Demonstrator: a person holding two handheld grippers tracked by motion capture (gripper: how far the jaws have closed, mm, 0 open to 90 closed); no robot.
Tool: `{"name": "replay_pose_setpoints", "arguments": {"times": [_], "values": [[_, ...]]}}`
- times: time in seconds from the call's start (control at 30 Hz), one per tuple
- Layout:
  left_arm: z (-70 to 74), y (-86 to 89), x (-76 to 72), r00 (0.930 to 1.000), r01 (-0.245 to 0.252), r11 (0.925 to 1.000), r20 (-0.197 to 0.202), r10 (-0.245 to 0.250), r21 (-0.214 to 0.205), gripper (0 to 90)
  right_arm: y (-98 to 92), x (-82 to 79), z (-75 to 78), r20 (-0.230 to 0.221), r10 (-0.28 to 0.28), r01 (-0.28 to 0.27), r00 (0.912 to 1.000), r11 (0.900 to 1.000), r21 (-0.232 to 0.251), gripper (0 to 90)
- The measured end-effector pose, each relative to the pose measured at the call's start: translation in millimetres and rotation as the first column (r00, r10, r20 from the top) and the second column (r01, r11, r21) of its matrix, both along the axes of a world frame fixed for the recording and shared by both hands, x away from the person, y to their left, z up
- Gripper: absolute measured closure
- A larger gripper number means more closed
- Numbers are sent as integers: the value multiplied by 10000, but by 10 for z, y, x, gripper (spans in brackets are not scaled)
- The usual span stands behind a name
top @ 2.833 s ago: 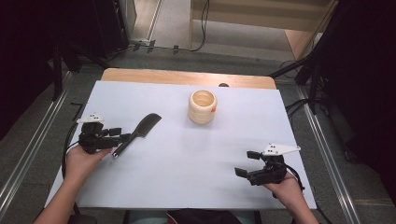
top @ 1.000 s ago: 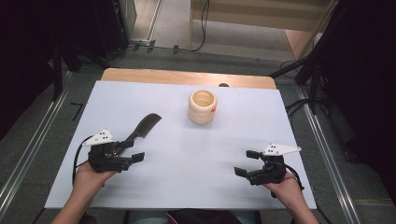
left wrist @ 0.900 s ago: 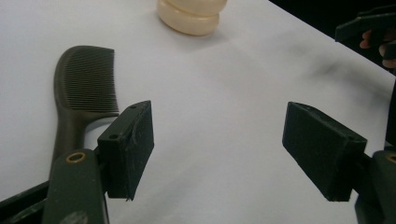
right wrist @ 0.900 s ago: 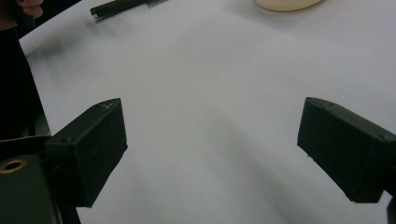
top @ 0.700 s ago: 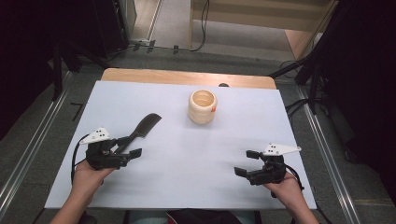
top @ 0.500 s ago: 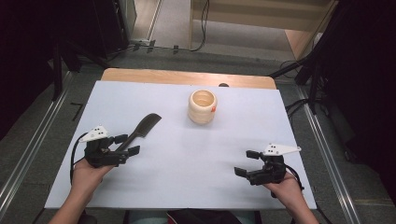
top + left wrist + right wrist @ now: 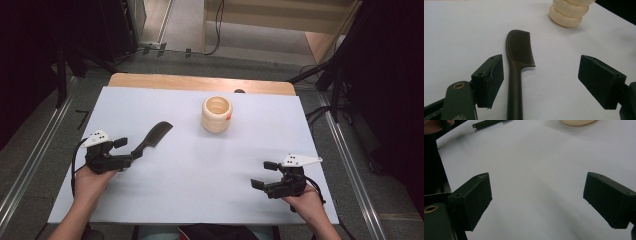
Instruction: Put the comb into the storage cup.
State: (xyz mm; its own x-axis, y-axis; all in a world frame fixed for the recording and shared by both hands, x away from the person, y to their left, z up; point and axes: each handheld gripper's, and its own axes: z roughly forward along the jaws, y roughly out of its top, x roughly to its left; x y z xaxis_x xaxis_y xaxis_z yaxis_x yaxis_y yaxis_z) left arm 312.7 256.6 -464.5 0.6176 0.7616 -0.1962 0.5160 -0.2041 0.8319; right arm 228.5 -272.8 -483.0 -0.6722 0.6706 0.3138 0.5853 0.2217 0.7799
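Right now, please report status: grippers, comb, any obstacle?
Left gripper open, jaws astride comb handle. Right gripper open, idle. Cup beyond, not in the way.

- The comb [image 7: 517,67] is dark olive-black all over, its teeth making a fine ribbed pattern along one edge.
- The ridged cup [image 7: 216,114] is pale cream, with a small red mark on its side.
- The counter [image 7: 200,165] has a plain white cover; a strip of light wood shows at its far edge.
- The left gripper [image 7: 131,152] is black, topped by a white plate.
- The right gripper [image 7: 261,175] is black, with a pale grey-white plate.
- The fingers [image 7: 472,200] are matt black.
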Motion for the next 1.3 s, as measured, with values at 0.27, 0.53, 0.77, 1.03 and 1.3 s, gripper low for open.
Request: {"name": "replay_pose_setpoints", "arguments": {"times": [0.27, 0.53, 0.77, 1.03, 1.3], "values": [[15, 42, 114, 9992, -269, 9988, -292, 280, 399, 214, -3, 1, 0, -11, -16, 16, 10000, 10000, -8, 66], [61, 22, 195, 9958, -368, 9908, -781, 473, 1302, 226, -8, 1, 1, 18, -18, 18, 10000, 10000, -2, 67], [56, -35, 197, 9900, -27, 9807, -1377, 302, 1955, 260, -12, -1, 2, 27, -40, 40, 10000, 10000, -48, 66], [-16, -112, 218, 9729, 385, 9524, -2290, 334, 3025, 290, -14, -2, 1, 9, -39, 39, 10000, 10000, -41, 66], [-50, -152, 213, 9667, 543, 9224, -2516, 474, 3825, 375, -12, -1, -1, -14, -40, 39, 10000, 10000, -39, 66]]}}
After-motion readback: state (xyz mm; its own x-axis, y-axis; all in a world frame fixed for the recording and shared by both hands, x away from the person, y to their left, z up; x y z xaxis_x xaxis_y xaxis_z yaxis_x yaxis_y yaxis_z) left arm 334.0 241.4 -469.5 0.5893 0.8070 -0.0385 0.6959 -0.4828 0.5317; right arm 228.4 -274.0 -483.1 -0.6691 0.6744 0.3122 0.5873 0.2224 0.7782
